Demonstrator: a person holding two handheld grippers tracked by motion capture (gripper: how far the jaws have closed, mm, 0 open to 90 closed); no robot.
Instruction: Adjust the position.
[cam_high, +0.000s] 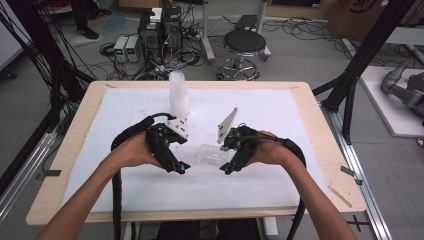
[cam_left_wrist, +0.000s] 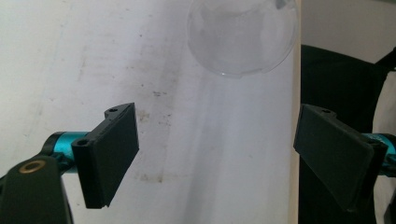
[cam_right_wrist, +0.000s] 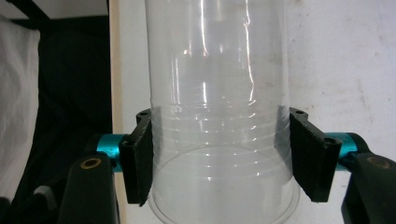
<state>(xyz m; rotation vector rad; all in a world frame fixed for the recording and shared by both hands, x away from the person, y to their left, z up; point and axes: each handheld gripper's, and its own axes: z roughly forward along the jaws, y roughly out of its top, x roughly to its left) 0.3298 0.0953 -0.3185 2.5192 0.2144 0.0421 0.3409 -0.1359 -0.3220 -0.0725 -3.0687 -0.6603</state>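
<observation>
Clear plastic cup (cam_right_wrist: 219, 126) sits clamped in the right gripper (cam_right_wrist: 219, 154); left gripper (cam_left_wrist: 217, 158) gapes empty, so lifting should stay gentle.

Two hand-held grippers, left (cam_high: 181, 169) and right (cam_high: 226, 170), are working over one bench (cam_high: 310, 150); one clear cup (cam_high: 209, 154) is lying between them, one cup stack (cam_high: 178, 95) is standing at twelve o'clock.
</observation>
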